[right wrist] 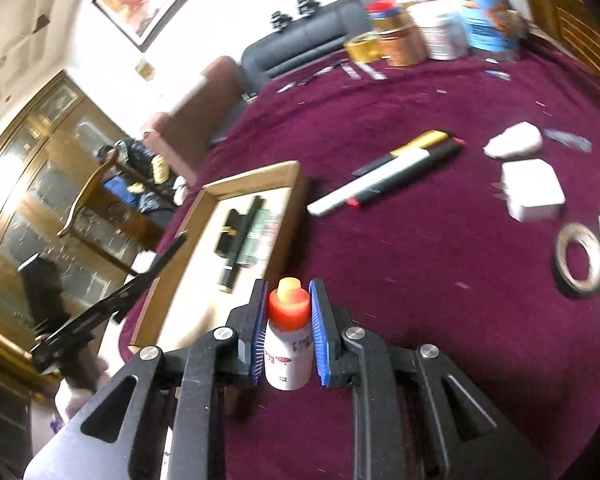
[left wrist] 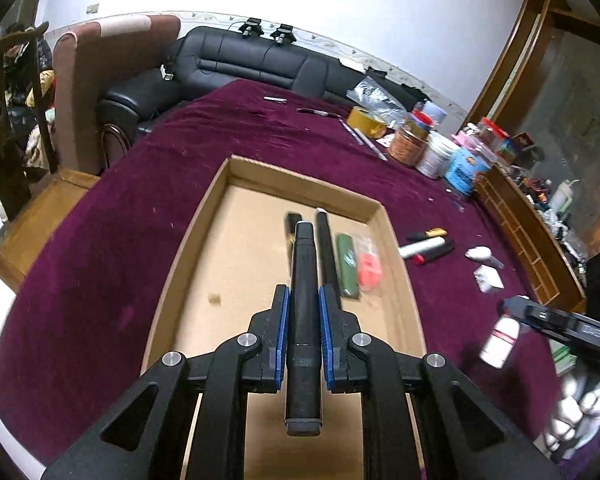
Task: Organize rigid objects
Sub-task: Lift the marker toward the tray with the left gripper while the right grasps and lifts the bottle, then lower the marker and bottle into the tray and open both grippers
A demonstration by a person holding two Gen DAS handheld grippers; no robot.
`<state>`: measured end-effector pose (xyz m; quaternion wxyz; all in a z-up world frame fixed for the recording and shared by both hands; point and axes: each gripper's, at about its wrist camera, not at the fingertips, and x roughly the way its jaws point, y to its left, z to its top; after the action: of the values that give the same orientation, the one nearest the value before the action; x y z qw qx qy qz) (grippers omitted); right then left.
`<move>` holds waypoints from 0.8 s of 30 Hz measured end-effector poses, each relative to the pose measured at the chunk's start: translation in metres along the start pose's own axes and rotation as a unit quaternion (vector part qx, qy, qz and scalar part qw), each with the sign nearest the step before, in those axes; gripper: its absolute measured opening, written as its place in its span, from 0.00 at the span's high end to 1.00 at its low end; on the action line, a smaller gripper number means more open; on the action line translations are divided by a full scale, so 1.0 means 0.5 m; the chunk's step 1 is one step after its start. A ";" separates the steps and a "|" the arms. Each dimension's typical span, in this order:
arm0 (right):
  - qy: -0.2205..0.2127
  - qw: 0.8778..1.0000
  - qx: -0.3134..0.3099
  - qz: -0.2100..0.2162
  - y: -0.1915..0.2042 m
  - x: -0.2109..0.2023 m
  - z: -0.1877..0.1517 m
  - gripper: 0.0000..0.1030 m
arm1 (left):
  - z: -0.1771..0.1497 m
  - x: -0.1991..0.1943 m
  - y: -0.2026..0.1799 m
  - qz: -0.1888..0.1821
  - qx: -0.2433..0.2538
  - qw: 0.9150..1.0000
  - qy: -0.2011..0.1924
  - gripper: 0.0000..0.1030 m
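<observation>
My left gripper (left wrist: pixel 304 300) is shut on a long black marker (left wrist: pixel 303 312), held above the shallow cardboard tray (left wrist: pixel 204 216). In the tray lie a black stick (left wrist: pixel 325 240), a green case (left wrist: pixel 347 264) and an orange-pink item in a clear wrapper (left wrist: pixel 369 268). My right gripper (right wrist: pixel 289 296) is shut on a small white bottle (right wrist: pixel 289 356) with an orange cap, lifted off the purple cloth; the same bottle (left wrist: pixel 500 338) shows at the right of the left wrist view. Loose markers (right wrist: pixel 396 172) lie on the cloth to the right of the tray (right wrist: pixel 288 172).
White blocks (right wrist: pixel 532 192), a white lump (right wrist: pixel 514 142) and a tape ring (right wrist: pixel 578 258) lie on the purple cloth (left wrist: pixel 100 240). Tubs, jars and tape rolls (left wrist: pixel 432 148) crowd the far right edge. A black sofa (left wrist: pixel 256 60) and a brown chair (left wrist: pixel 100 80) stand beyond the table.
</observation>
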<state>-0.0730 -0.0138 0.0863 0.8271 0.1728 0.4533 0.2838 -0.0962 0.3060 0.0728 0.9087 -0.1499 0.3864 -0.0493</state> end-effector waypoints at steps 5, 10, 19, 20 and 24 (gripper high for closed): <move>0.032 0.999 -0.020 0.031 0.073 0.071 0.036 0.82 | 0.060 0.070 0.025 0.020 -0.010 0.999 0.024 0.89; 0.069 0.996 -0.040 0.037 0.134 0.170 0.054 0.82 | 0.100 0.162 0.043 0.037 -0.010 0.997 0.065 0.89; 0.131 0.990 -0.046 0.030 0.200 0.335 0.096 0.82 | 0.097 0.162 0.101 0.008 -0.067 0.995 0.079 0.81; 0.136 0.989 -0.051 0.022 0.208 0.356 0.103 0.82 | 0.094 0.139 0.102 0.002 -0.067 0.995 0.068 0.78; 0.149 0.987 -0.053 0.006 0.216 0.414 0.124 0.82 | 0.062 -0.007 0.110 -0.009 -0.058 0.998 -0.024 0.50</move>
<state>0.0344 0.1984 0.0430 0.7567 0.0873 0.5544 0.3353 -0.0780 0.3664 0.0783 0.9070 -0.2074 0.3651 -0.0311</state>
